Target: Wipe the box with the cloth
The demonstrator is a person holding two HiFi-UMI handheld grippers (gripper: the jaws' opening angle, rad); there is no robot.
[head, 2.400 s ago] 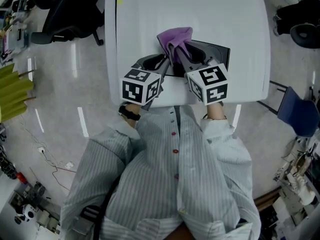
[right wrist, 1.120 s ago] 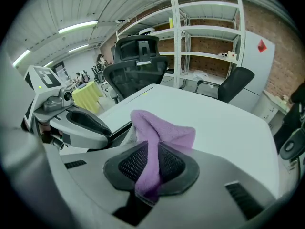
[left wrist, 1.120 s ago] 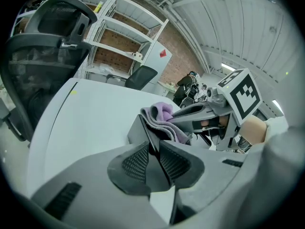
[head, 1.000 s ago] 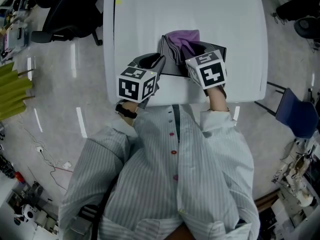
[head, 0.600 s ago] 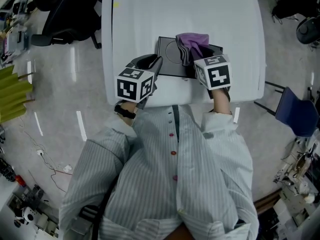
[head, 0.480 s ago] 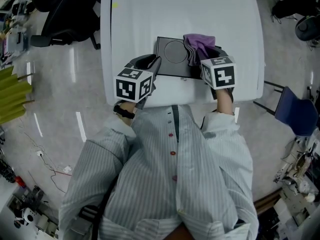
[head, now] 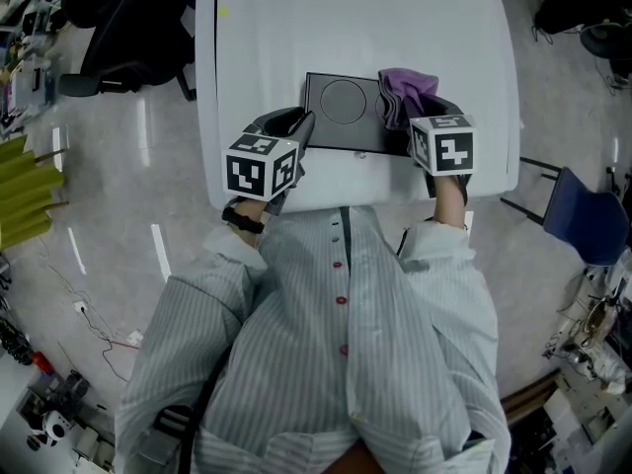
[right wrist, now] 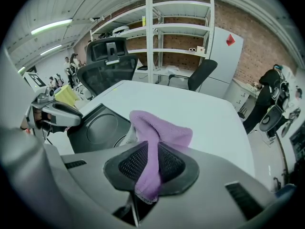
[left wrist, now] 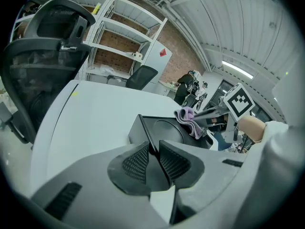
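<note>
White table (head: 296, 28) fills the upper part of the head view, with grey floor (head: 118, 215) around it and your striped shirt (head: 336, 363) below. The box (head: 341, 107), dark and flat with a round outline on its top, lies close to the table edge nearest you. Your left gripper (head: 302, 123) meets the box's near left corner. Your right gripper (head: 407, 118) reaches over the box's right end, where the purple cloth (head: 405, 85) sits bunched.

From the left gripper view, your jaws are pressed nearly together on the thin rim at the box's corner, which runs between the ribbed pads. At the box's far end you see the cloth and the right gripper's marker cube (left wrist: 238, 101). A black office chair (left wrist: 43, 46) stands left of the box, past the table, and metal shelving (left wrist: 114, 37) rises behind the box against a brick wall (left wrist: 119, 61).

From the right gripper view, your jaws are clamped on the cloth: a fold runs down between the pads and hangs out below them, while the rest mounds up over the box's right end. The left gripper shows at the box's far side.
</note>
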